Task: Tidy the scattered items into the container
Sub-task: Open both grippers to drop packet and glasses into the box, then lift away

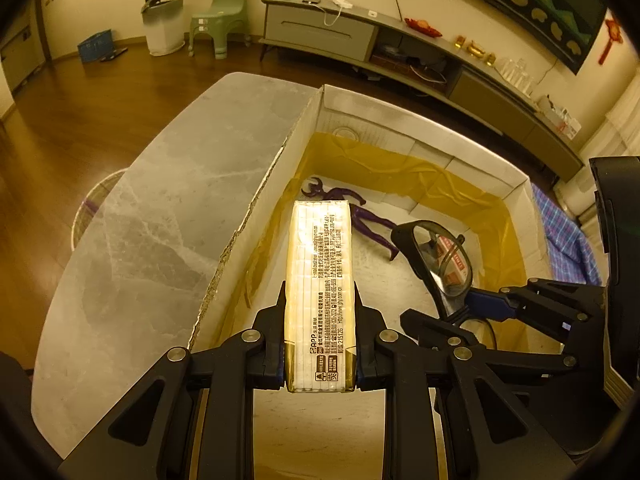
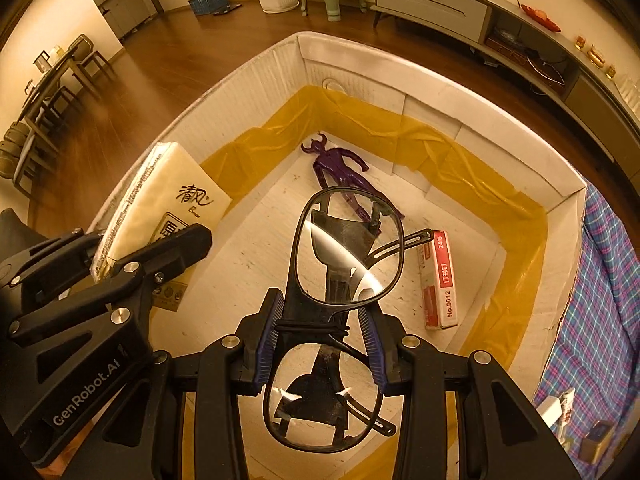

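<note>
Above the box: my left fingers clamp the tissue pack, long axis toward 12 o'clock; my right fingers pinch the glasses at their bridge, both poised for release.

"GenRobot.AI" on left gripper body, right wrist view. Staple box: "No.0012", "24/6", Chinese characters on red panel. Tissue pack: "APP" logo, web address, dense small Chinese print, mostly unreadable; broad face carries brush-style Chinese brand characters.
</note>
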A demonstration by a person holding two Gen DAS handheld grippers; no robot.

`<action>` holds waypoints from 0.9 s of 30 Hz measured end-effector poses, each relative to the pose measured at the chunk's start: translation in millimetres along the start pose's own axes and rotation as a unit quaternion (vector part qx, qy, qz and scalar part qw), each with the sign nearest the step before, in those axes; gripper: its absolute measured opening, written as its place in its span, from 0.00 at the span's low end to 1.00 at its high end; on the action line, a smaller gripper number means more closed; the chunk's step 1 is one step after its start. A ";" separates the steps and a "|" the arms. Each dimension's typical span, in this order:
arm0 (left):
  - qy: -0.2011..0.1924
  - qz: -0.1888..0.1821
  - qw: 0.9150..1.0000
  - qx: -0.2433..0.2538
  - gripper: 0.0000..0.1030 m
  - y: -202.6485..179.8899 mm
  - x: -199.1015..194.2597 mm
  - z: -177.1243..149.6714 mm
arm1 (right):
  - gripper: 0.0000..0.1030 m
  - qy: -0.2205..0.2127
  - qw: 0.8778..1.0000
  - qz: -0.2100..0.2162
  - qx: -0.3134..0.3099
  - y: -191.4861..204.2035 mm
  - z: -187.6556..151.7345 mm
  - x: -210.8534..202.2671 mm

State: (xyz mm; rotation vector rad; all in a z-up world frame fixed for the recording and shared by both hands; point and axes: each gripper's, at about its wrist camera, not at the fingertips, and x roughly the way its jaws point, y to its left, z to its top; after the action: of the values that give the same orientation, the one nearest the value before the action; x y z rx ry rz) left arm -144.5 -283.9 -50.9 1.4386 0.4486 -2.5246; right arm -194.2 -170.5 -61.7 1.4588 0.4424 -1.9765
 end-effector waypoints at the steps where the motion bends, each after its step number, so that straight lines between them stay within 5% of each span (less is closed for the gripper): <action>1: 0.001 0.002 1.000 0.002 0.23 -0.5 0.5 -0.3 | 0.39 0.002 1.000 -0.002 -0.001 -0.3 -0.2 0.6; 27: -0.013 -0.020 0.999 -0.032 0.48 16.8 -16.9 4.0 | 0.48 -0.025 1.000 0.002 0.014 -16.2 1.9 -21.4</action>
State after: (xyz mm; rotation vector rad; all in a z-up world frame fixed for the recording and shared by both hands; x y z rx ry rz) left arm -133.8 -300.6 -37.1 1.3858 0.5526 -2.5329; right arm -202.3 -153.4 -42.6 1.4225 0.3912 -2.0199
